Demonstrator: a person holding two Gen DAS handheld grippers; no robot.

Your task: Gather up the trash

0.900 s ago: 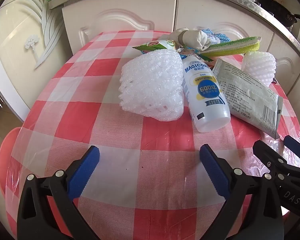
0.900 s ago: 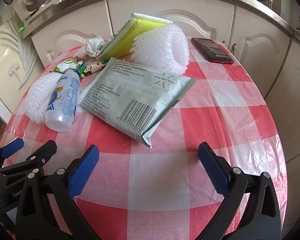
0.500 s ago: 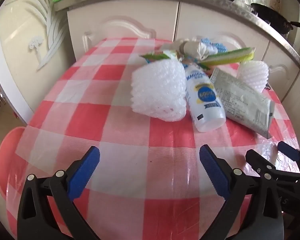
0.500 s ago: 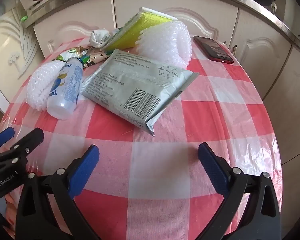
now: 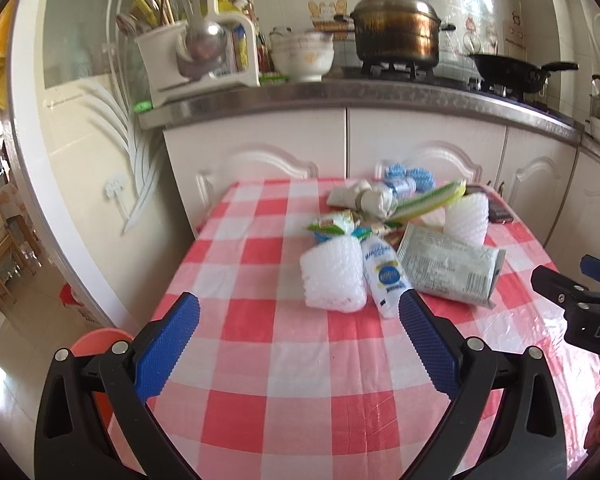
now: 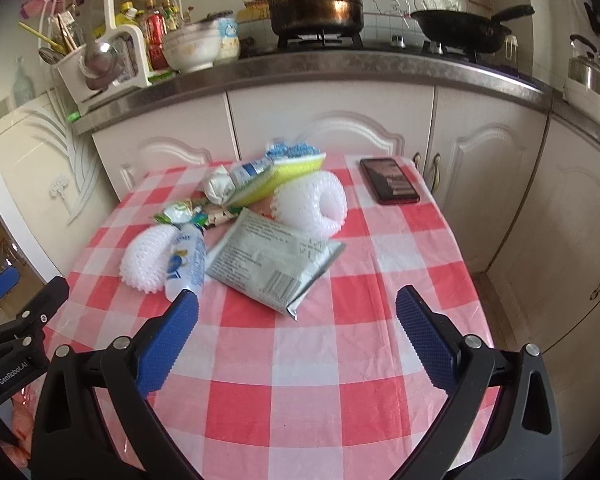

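Observation:
Trash lies in a heap on the red-and-white checked table (image 5: 308,364): a white foam fruit net (image 5: 332,276), a white plastic bottle (image 5: 384,278), a grey foil packet (image 5: 448,268), a second foam net (image 5: 466,218), a green-yellow sponge (image 5: 428,198), crumpled paper (image 5: 374,200) and a green wrapper (image 5: 332,226). The same heap shows in the right wrist view: net (image 6: 148,258), bottle (image 6: 186,260), packet (image 6: 274,260). My left gripper (image 5: 298,338) is open and empty, short of the heap. My right gripper (image 6: 296,336) is open and empty, near the packet's corner.
A dark phone (image 6: 388,180) lies at the table's far right. A pink bin (image 5: 100,344) stands on the floor left of the table. White cabinets (image 5: 420,148) and a counter with a pot (image 5: 396,32) and a pan (image 5: 512,72) stand behind.
Both grippers have pulled back and tilted up from the table. The heap now looks smaller and farther, and the counter and stove have come into view. Nothing was grasped.

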